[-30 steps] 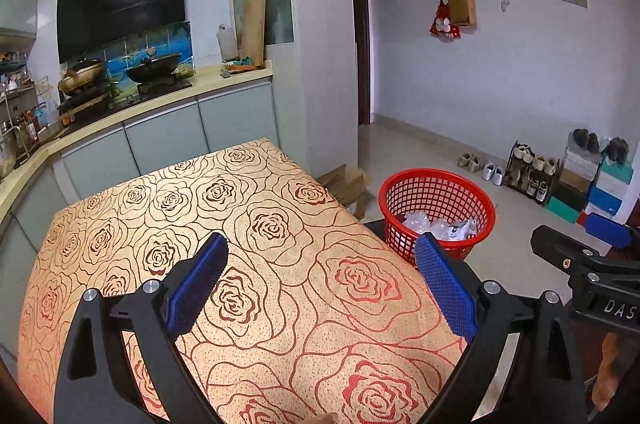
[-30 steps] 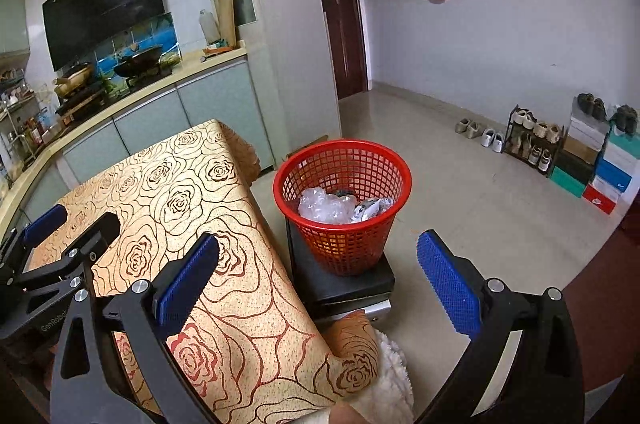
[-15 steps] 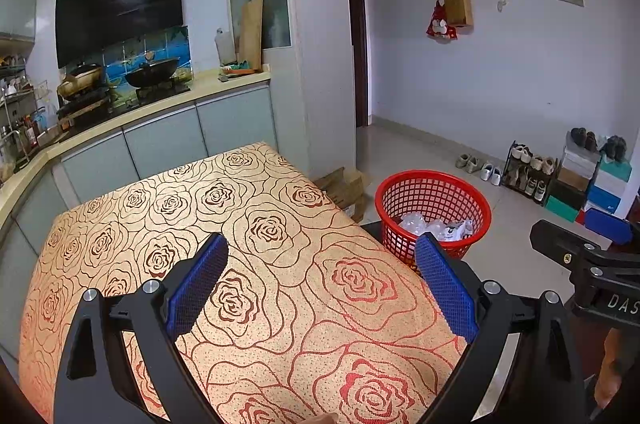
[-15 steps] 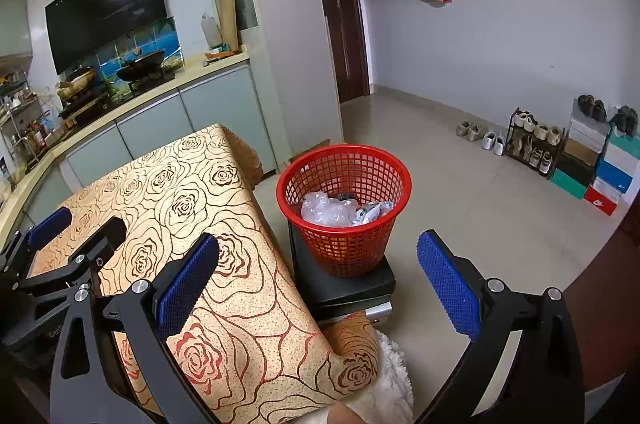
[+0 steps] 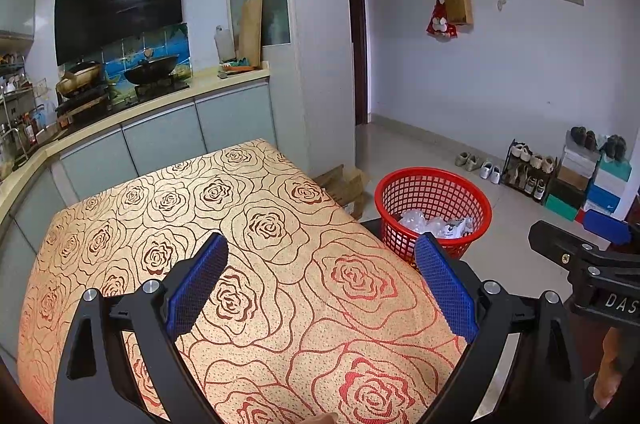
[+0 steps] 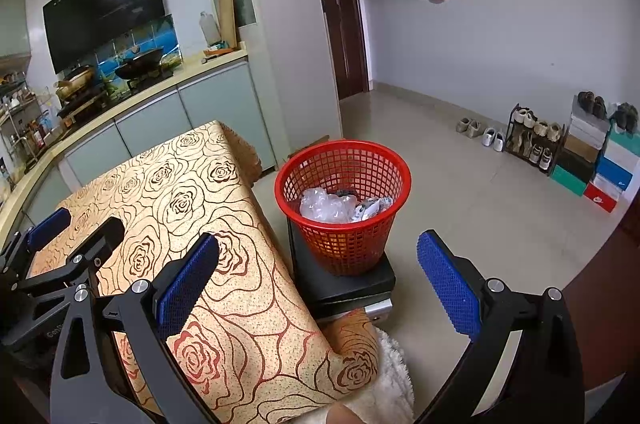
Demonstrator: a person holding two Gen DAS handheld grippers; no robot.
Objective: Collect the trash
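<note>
Right wrist view is showing the red basket [image 6: 343, 201] sitting on a black box [image 6: 344, 284] beside the surface [image 6: 240, 304], holding the trash [image 6: 340, 205] (crumpled clear plastic and a wrapper). Right tool [image 6: 318, 282] is hanging wide open, gripping nothing. Left tool [image 5: 320, 282] is spreading wide over the rose-patterned cloth [image 5: 280, 264], also gripping nothing.

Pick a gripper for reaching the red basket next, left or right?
Right, probably. The right gripper looks almost straight at the red basket, open floor beyond. The left gripper hangs over the table, basket off to its right. Both are open, empty.
</note>
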